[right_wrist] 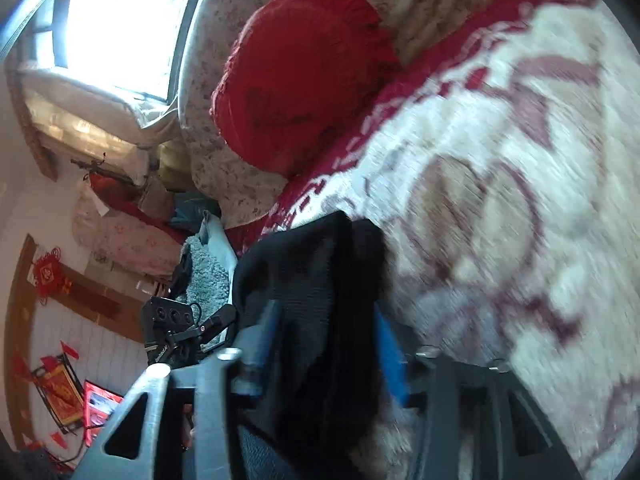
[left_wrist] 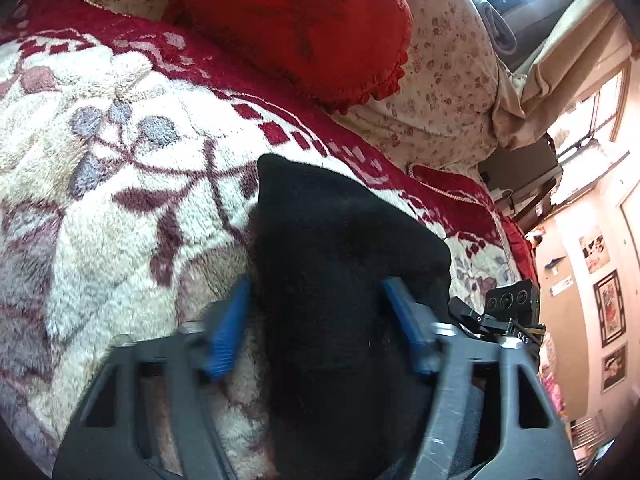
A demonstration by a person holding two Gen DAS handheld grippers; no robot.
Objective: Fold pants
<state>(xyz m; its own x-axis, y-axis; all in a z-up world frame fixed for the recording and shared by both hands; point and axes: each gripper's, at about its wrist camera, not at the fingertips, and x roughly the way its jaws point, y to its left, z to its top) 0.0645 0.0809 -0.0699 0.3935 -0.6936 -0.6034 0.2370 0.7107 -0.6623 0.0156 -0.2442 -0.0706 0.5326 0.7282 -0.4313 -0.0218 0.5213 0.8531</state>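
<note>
Pants: black knitted pants [left_wrist: 340, 264], bunched on the fluffy cream-and-maroon floral blanket [left_wrist: 120, 168], at 6 o'clock from the red frilled round cushion [left_wrist: 296, 28].
Left gripper [left_wrist: 316, 316]: blue pads [left_wrist: 228, 328] flank the cloth; grip, cannot tell.
Right gripper [right_wrist: 324, 344]: black fabric [right_wrist: 312, 280] between its blue pads [right_wrist: 390, 356]; clamped or loose, cannot tell.
</note>
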